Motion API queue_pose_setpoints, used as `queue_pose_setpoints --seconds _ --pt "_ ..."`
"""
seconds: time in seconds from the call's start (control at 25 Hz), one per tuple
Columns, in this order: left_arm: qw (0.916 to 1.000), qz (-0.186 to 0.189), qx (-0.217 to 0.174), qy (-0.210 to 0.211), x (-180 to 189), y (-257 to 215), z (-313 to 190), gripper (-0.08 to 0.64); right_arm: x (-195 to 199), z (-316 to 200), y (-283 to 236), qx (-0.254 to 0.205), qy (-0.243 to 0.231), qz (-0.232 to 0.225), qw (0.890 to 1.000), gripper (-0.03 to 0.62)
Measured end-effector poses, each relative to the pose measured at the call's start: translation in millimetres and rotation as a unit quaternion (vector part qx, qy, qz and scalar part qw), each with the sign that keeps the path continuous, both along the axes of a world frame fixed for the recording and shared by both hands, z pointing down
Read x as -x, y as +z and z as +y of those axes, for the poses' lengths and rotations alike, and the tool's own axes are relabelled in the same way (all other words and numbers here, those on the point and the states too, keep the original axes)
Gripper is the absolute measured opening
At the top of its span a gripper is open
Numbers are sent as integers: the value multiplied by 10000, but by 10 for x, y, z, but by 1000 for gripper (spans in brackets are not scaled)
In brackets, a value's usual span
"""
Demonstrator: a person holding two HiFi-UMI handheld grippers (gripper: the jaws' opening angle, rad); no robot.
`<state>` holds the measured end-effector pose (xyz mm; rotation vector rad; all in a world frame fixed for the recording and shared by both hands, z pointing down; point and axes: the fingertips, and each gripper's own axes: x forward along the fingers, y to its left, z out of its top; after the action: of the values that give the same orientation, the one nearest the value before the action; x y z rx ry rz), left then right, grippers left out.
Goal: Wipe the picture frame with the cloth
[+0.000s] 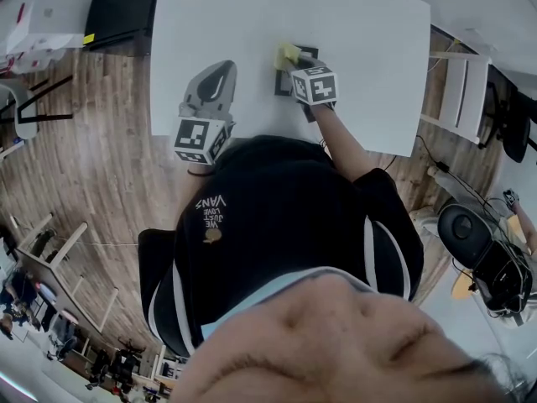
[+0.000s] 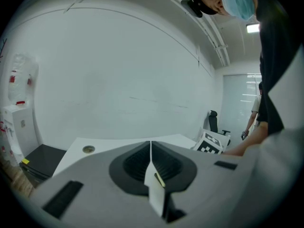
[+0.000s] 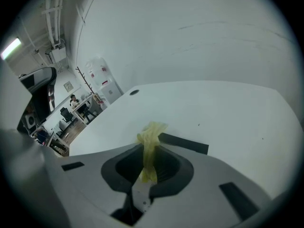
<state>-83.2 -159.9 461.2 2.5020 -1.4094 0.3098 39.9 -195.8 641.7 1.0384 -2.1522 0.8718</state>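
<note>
Right claw [image 3: 146, 148] around one cloth [image 3: 152, 129]

Left gripper [image 1: 220, 74]: fingers [image 2: 136, 163] pressed flat together, nothing between them.
Left gripper pose: fingers point forward, away from the torso; its marker cube [image 1: 201, 139] sits behind the fingers, close to the chest.
Right gripper [image 1: 294, 64]: fingers [image 3: 168, 167] clamped on a bunched yellow cloth [image 3: 150, 144], which sticks out ahead of the fingertips.
Right gripper pose: held further forward than the left; its marker cube [image 1: 315, 85] sits just behind the fingers.
Right forearm [image 1: 348, 145]: bare, stretched forward from the dark sleeve to the back of the gripper.
</note>
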Motion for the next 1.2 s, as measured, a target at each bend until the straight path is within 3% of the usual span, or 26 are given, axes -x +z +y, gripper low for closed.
queue_pose_setpoints --seconds 0.48,1.2 --pt "10000 47 12 80 -22 1 -18 18 -277 7 90 153 226 311 9991 46" --pt "9982 116 -47 588 -305 -3 -93 18 -852 115 59 303 905 417 9946 46"
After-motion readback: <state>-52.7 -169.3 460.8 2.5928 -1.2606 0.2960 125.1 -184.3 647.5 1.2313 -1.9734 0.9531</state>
